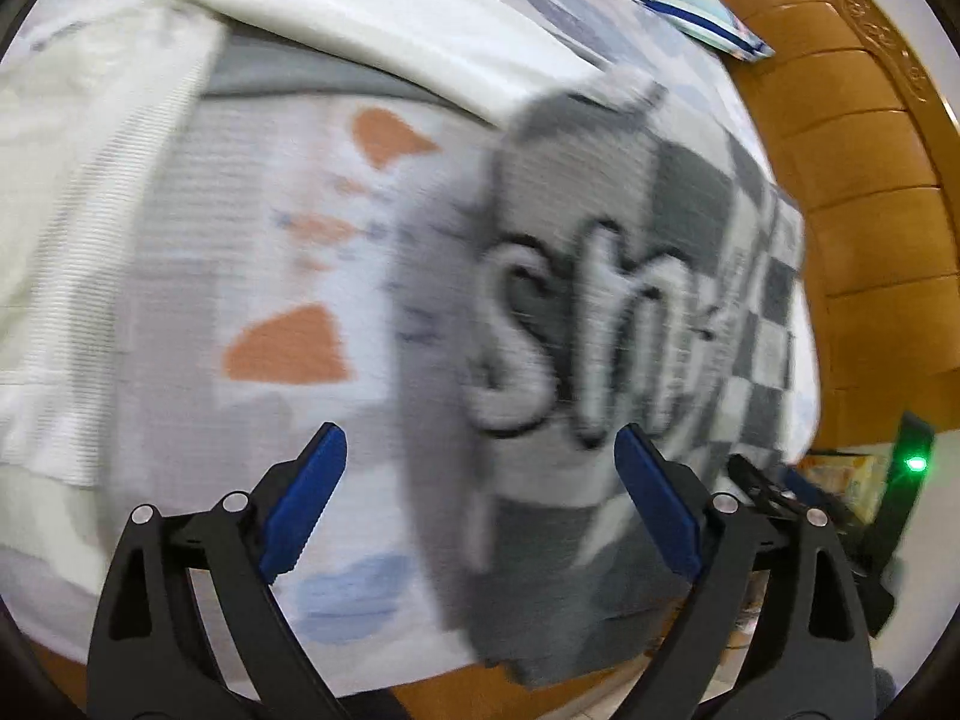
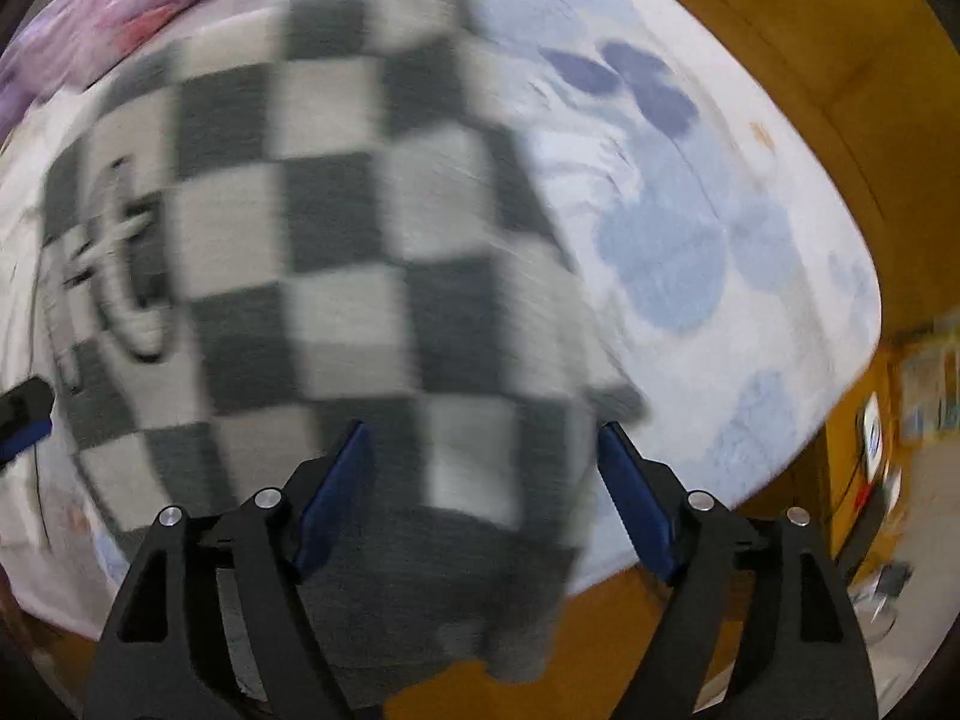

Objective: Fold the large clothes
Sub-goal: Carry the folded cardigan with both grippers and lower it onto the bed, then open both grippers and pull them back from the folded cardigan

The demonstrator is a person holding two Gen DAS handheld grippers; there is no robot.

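A grey-and-white checkered sweater (image 1: 606,312) with large white lettering lies on a bed with a pale patterned sheet (image 1: 288,276). Its lower edge hangs over the bed's near edge. My left gripper (image 1: 480,498) is open and empty, just above the sweater's left part. My right gripper (image 2: 483,492) is open and empty over the sweater's checkered part (image 2: 336,252) near the hem. The right gripper also shows at the right in the left wrist view (image 1: 780,498). The tip of the left gripper shows at the left edge of the right wrist view (image 2: 21,414). Both views are motion-blurred.
A cream ribbed blanket (image 1: 90,192) lies at the bed's left. A teal pillow (image 1: 690,6) and purple bedding (image 2: 120,6) lie at the far end. A tan padded headboard (image 1: 858,192) curves along the right. Floor and clutter (image 2: 900,510) lie beyond the bed corner.
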